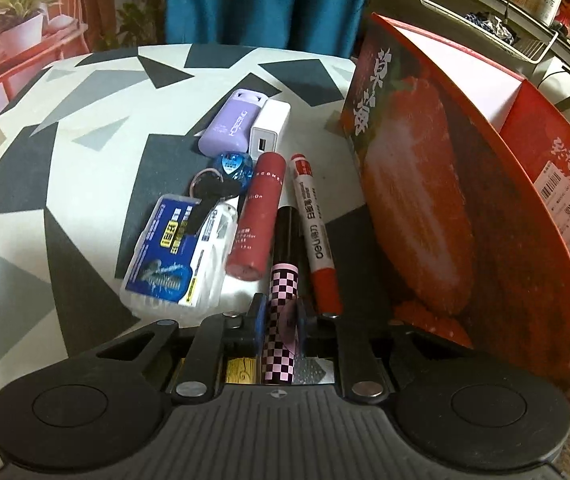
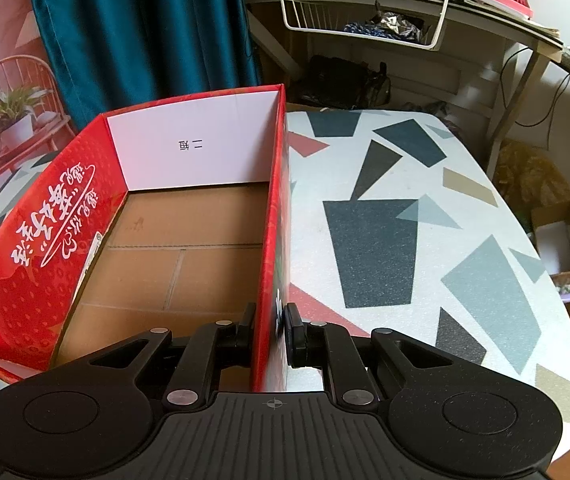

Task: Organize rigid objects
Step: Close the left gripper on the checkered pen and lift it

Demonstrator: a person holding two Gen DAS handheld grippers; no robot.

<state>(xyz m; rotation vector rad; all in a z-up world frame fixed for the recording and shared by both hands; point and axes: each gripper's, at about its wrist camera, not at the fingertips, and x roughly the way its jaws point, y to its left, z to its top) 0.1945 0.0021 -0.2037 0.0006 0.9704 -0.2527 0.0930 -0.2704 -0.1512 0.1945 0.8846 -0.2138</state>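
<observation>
Clamped between the pads of my left claw point(image 1: 281, 316) is a checkered pen point(image 1: 282, 320), pink and black squares on the barrel and a black cap pointing away from me. It lies lengthwise between the fingers, its cap end reaching in among the other things on the desk point(image 1: 85, 128).

Just right of it lies a red marker point(image 1: 315, 228) with a white label, nearly parallel to the pen. On the left side rests a dark red tube point(image 1: 259, 216), touching the pen's cap. Further left sits a blue and white packet point(image 1: 173, 256), with a black key point(image 1: 215, 196) on a ring lying across its top corner. Beyond the key there is a blue faceted keychain point(image 1: 232, 166), then a lilac case point(image 1: 229, 126) and a white charger point(image 1: 269, 130) side by side.

To the right of the whole group stands the red box point(image 1: 425, 208), its strawberry-printed wall facing the pile.

With my right claw point(image 2: 271, 330) I grip that same red box point(image 2: 271, 240) by its right-hand wall, one finger inside and one outside, pads pressed on the cardboard. I can see only bare brown cardboard on the box floor. The patterned desk point(image 2: 425, 220) stretches off to the right.
</observation>
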